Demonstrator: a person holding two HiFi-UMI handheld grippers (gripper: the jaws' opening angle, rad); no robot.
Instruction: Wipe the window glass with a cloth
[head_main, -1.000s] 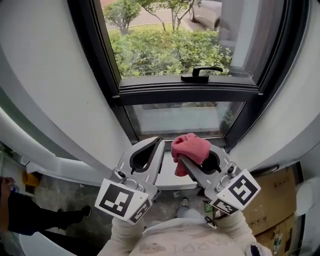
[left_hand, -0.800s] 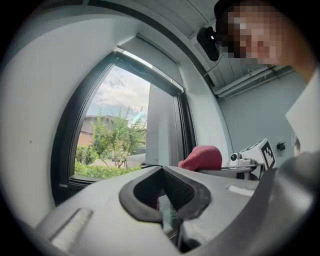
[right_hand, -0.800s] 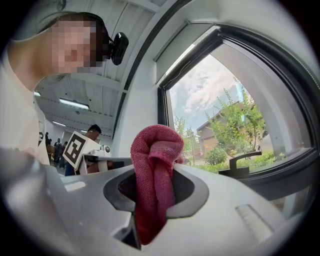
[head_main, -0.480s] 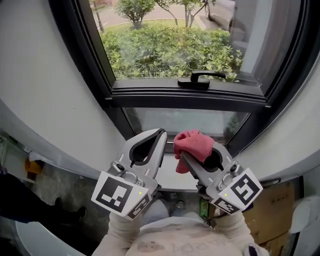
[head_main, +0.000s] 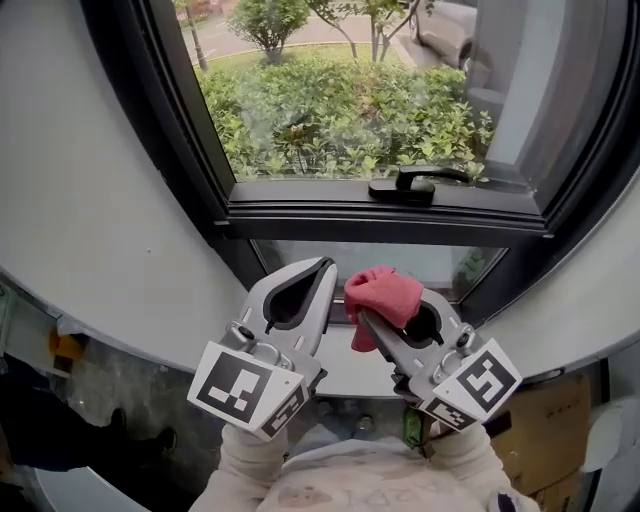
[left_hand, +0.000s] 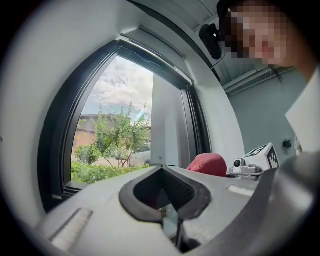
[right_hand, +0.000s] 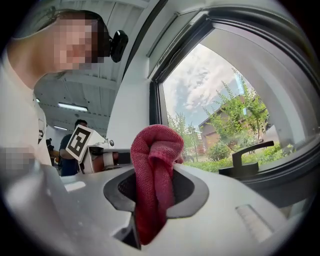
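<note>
Indoors, at a dark-framed window (head_main: 380, 215) set in a white wall (head_main: 90, 180), a person holds two grippers low before the sill, short of the glass (head_main: 340, 110), through which green shrubs (head_main: 330, 120) show. The left gripper (head_main: 322, 268) points up toward the frame with its jaws brought together at the tips and nothing between them; only the oval hollow behind the tips stands open. Just beside it, the right gripper (head_main: 365, 318) has its jaws pressed on a red cloth (head_main: 383, 292), pinched near its middle so that a bunched fold rises above the tips and a shorter tail hangs below. The cloth sits below the window's black handle (head_main: 415, 183) and touches no pane. Judging by its woven, slumping folds, the cloth is light, soft and limp. It should flatten readily against glass but could slide out of a narrow pinch under rubbing. A hold deep in the bunched part, with the loose fold left forward as the wiping face, seems safest. Wiping appears not yet begun.
</note>
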